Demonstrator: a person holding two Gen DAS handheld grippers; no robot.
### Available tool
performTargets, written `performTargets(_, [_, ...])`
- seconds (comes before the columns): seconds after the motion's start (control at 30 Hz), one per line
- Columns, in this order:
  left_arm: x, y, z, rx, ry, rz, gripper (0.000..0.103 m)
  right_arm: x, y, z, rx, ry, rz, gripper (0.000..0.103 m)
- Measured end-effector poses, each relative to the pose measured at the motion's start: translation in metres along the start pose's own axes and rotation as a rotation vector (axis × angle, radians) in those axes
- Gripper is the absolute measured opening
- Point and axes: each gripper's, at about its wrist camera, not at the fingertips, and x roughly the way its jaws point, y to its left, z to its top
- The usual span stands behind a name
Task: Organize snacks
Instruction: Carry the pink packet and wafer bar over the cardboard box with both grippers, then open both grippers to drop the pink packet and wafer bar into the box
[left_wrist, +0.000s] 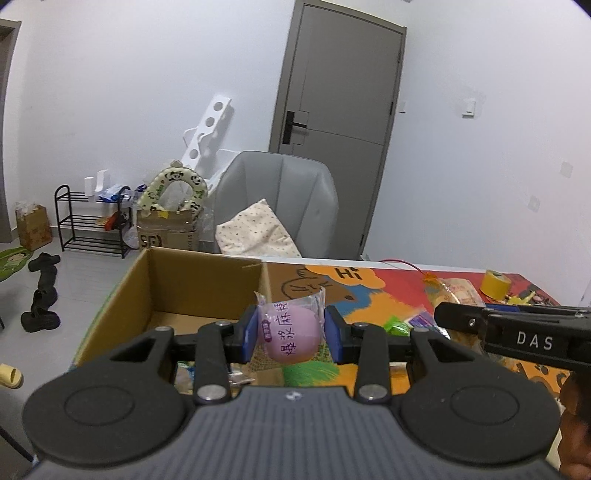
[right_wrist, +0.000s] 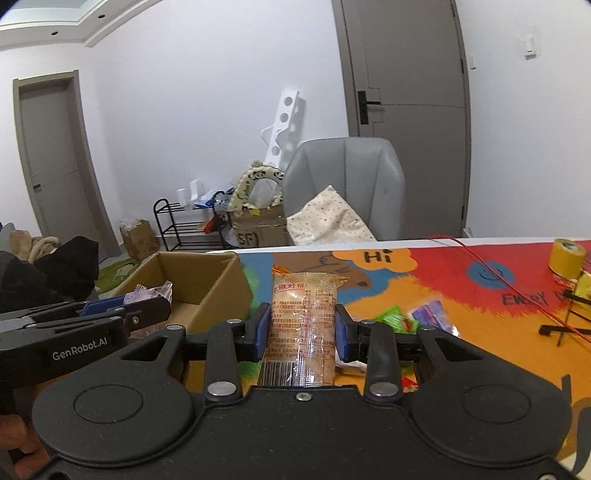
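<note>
My left gripper (left_wrist: 291, 334) is shut on a purple round snack in clear wrap (left_wrist: 291, 332), lifted near the right wall of an open cardboard box (left_wrist: 207, 277). My right gripper (right_wrist: 301, 332) is shut on a long cracker pack (right_wrist: 304, 321) with a clear wrapper and a barcode, held upright above the colourful table mat (right_wrist: 461, 291). In the right wrist view the left gripper (right_wrist: 122, 312) shows at the left beside the cardboard box (right_wrist: 218, 280), with the purple snack (right_wrist: 147, 293) in it. The right gripper (left_wrist: 517, 332) enters the left wrist view from the right.
Green and purple snack packets (right_wrist: 406, 317) lie on the mat past the right gripper. A yellow tape roll (right_wrist: 565, 258) and a red wire (right_wrist: 491, 273) sit at the far right. Beyond the table stand a grey chair (right_wrist: 347, 184) with a cushion, a black rack (right_wrist: 184, 225) and floor clutter.
</note>
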Motion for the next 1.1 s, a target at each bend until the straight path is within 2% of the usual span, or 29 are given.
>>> performTargets(0.6, [0.012, 0.065, 0.013, -0.081, -0.001, 0.100, 0.037, 0.044, 0.051, 0.013, -0.055, 0.023, 0.115, 0.033])
performTargets(1.1, [0.037, 0.092, 0.016, -0.112, 0.048, 0.102, 0.038, 0.075, 0.084, 0.023, -0.058, 0.051, 0.163, 0.033])
